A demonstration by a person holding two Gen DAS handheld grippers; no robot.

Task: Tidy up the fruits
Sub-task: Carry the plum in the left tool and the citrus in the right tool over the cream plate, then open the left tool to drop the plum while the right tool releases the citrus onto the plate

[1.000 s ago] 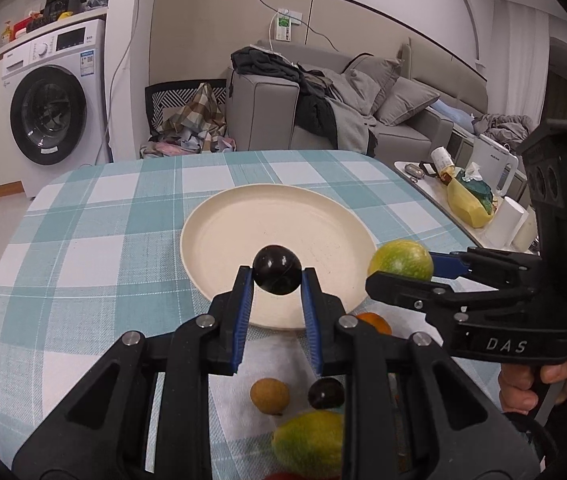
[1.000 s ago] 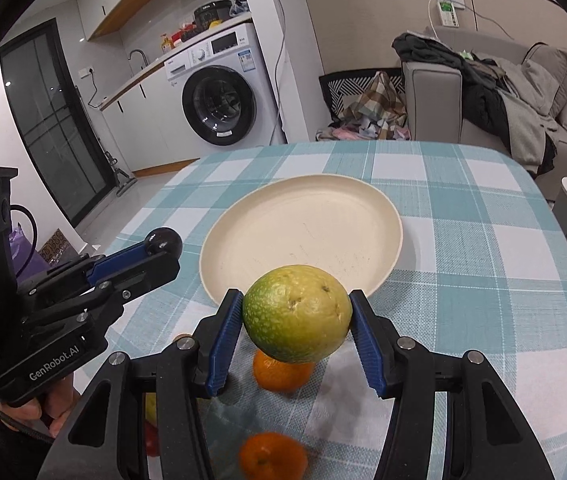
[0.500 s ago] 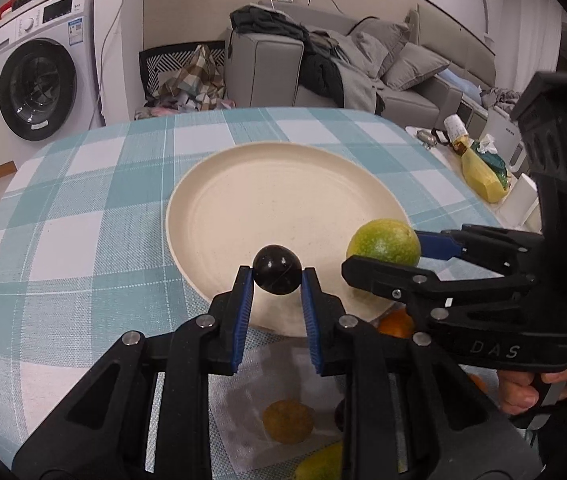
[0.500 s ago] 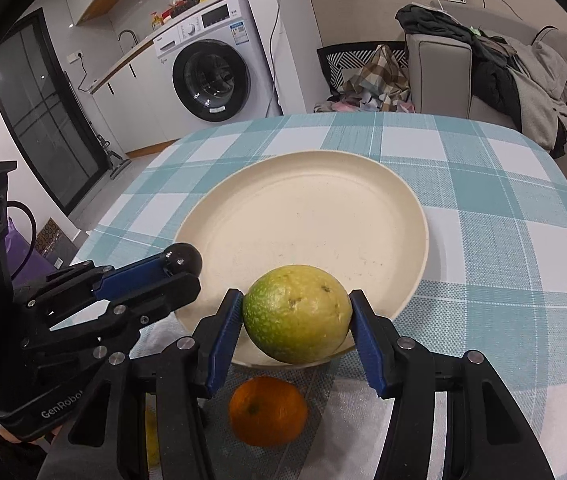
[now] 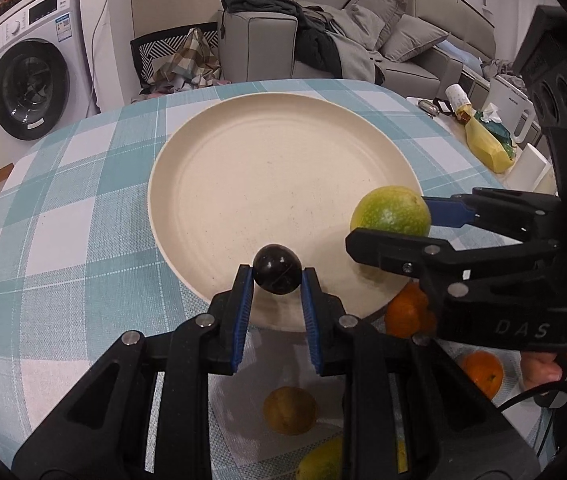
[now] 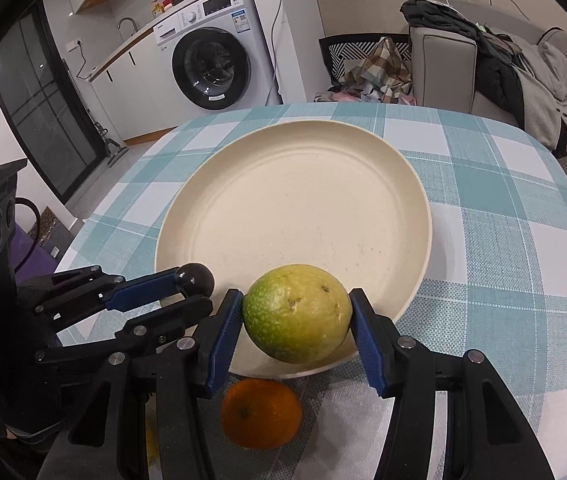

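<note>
My left gripper (image 5: 276,276) is shut on a small dark round fruit (image 5: 276,268) and holds it over the near rim of the cream plate (image 5: 243,168). My right gripper (image 6: 296,314) is shut on a green-yellow round fruit (image 6: 296,312) and holds it over the plate's (image 6: 303,200) near edge. In the left wrist view the right gripper (image 5: 423,224) and its green fruit (image 5: 390,211) are to the right. In the right wrist view the left gripper (image 6: 187,288) with the dark fruit (image 6: 194,279) is to the left.
On a white mat (image 5: 251,420) below the grippers lie a brownish fruit (image 5: 289,410), oranges (image 5: 481,372) (image 6: 260,412) and a green-yellow fruit (image 5: 319,464). The teal checked tablecloth (image 5: 63,208) covers the table. A washing machine (image 6: 211,68) and a sofa (image 5: 363,48) stand behind.
Both grippers have moved forward with their fruits, from in front of the plate to over its near edge. The plate looks larger and closer.
</note>
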